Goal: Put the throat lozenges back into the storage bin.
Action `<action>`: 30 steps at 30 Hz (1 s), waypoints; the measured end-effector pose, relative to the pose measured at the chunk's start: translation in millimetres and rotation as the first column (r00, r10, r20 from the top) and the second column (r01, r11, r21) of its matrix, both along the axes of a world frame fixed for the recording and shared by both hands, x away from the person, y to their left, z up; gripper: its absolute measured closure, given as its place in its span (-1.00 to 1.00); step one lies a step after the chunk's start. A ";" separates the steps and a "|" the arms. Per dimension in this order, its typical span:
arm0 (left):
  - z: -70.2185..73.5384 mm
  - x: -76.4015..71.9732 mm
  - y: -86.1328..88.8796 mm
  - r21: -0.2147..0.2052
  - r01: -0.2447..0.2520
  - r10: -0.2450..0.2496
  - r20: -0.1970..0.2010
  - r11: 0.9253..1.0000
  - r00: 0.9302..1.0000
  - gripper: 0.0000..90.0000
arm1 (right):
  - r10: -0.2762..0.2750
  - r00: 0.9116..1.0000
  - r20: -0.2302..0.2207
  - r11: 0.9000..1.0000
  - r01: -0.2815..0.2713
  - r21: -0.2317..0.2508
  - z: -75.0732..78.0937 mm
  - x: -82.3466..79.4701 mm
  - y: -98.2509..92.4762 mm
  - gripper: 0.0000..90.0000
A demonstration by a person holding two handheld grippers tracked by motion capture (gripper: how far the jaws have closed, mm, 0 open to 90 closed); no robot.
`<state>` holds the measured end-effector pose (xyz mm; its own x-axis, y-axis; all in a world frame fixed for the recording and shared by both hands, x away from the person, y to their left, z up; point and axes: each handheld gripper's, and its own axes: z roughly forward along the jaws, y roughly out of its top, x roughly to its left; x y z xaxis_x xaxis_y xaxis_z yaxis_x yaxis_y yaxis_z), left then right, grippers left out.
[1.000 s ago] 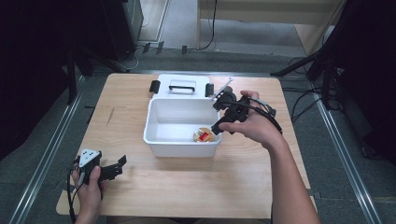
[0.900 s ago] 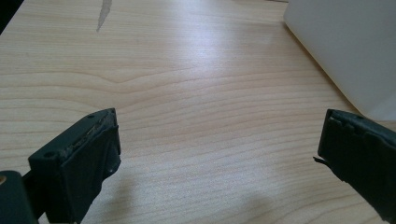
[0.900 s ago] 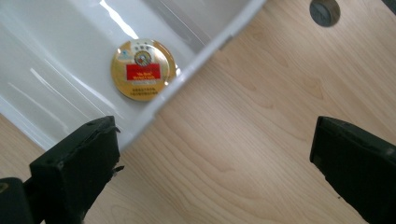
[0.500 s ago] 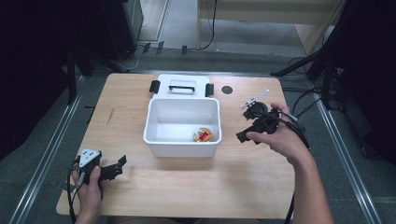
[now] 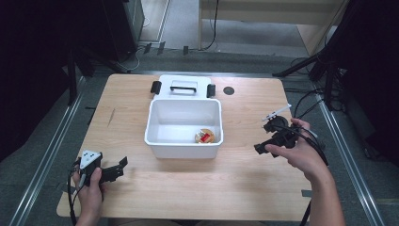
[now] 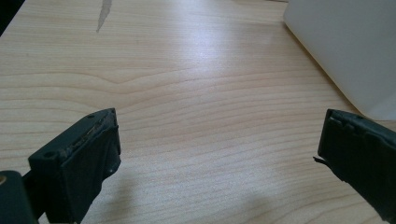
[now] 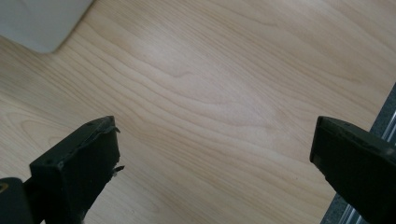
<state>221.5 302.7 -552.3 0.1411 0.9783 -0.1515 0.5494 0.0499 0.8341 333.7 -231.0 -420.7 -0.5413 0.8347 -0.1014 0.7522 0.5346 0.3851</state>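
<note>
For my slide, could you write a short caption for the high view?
Both open grippers, left and right, flank a white bin holding a small round item.

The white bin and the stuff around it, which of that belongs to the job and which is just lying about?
In the job:
- white bin
- small round red-and-tan item inside the bin
- right gripper, fingers open, right of the bin
- left gripper, fingers open, near the front left corner

Lying about:
- white lid with black latches, behind the bin
- dark round spot on the table

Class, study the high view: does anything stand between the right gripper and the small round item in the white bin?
Only the white plastic bin's right wall, which lies between the right gripper and the small round red-and-tan item. The wooden table between them is bare.
</note>
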 end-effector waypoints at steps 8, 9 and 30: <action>0.0 -0.1 -0.3 0.003 0.003 -0.003 -0.001 1.000 1.000 -1.00 | -0.047 0.999 -0.003 0.999 0.047 -0.005 -18.4 -9.6 -23.1 -0.96; 0.0 -0.1 -0.3 0.003 0.002 -0.002 -0.001 1.000 1.000 -1.00 | -0.055 0.998 -0.005 0.998 0.055 -0.003 -20.1 -10.6 -25.0 -0.96; 0.0 -0.2 -0.9 0.006 0.002 -0.002 0.000 1.000 1.000 -1.00 | -0.140 0.990 -0.023 0.990 0.141 0.022 -62.9 -36.0 -62.3 -0.96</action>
